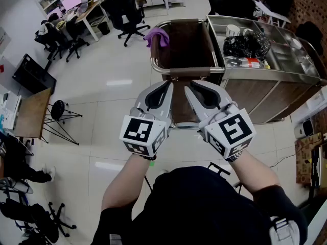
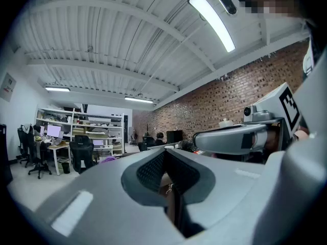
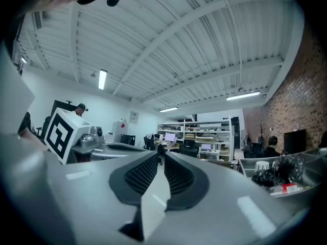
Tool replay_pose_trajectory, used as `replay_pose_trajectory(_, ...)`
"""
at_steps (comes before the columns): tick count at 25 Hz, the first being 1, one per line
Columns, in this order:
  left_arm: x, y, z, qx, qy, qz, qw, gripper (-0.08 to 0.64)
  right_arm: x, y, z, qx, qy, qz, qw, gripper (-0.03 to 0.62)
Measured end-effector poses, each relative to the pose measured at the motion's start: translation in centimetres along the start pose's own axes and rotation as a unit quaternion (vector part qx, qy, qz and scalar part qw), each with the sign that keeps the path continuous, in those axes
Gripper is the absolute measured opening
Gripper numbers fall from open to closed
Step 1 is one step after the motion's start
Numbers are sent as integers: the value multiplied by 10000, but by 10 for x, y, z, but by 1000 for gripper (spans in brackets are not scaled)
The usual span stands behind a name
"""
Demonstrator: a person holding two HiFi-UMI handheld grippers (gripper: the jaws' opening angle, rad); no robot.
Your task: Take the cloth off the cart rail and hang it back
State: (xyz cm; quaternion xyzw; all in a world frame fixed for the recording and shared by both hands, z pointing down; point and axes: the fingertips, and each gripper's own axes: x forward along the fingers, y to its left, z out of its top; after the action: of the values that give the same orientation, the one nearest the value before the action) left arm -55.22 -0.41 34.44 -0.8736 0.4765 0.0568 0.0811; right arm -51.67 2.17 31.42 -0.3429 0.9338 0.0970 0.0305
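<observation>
Holding two grippers side by side at chest height, the person has both arms stretched toward 12 o'clock, with the marker cubes nearest the body. The left gripper (image 1: 164, 86) has its ribbed pads (image 2: 153, 170) pressed together with nothing between them. The right gripper (image 1: 193, 87) sits just beside it at 3 o'clock, the two tips near each other but not touching. Its pads (image 3: 140, 175) stand a narrow slit apart, and only the pale floor shows through the gap. Just past the tips, at 12 o'clock, runs the near side of the cart rail (image 1: 186, 71), a curved steel tube around a brown bin (image 1: 184, 45) at the end of the cart (image 1: 265, 80). Neither gripper touches the rail. The cloth (image 1: 157, 35) is purple and hangs bunched over the rail's far left corner, at about 11 o'clock from the grippers and well apart from both. At 1 to 2 o'clock the cart's steel top tray holds a crumpled black bag (image 1: 245, 45), a white cup (image 1: 232, 30) behind it and a red-labelled bottle (image 1: 248, 63) lying in front of it. Farther off at 10 to 11 o'clock stand black office chairs (image 1: 127, 14) and desks (image 1: 87, 9).
</observation>
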Motion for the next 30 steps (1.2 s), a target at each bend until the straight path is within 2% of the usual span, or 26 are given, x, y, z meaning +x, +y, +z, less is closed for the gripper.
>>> replay_pose_trajectory(9, 21, 7, -15, -37, -23, 149, 9999, 0, 13, -28, 1, -65, -47, 129, 9999, 63)
replay_pose_trajectory(17, 49, 61, -29, -58, -144, 324, 9994, 0, 71, -61, -13, -73, -27, 219, 9997, 83)
replay_pose_trajectory(24, 92, 152, -43, -188, -221, 393, 9988, 1, 170, -99, -28, -100, 136, 212, 9996, 103)
replay_pose_trajectory(27, 131, 217, -28, -341, -112, 412, 9985, 0, 243, -136, -20, 47, 424, 180, 9989, 123)
replay_pose_trajectory(30, 176, 305, -7, -546, 14, 402, 9977, 0, 340, -174, -10, 226, 791, 139, 9965, 143)
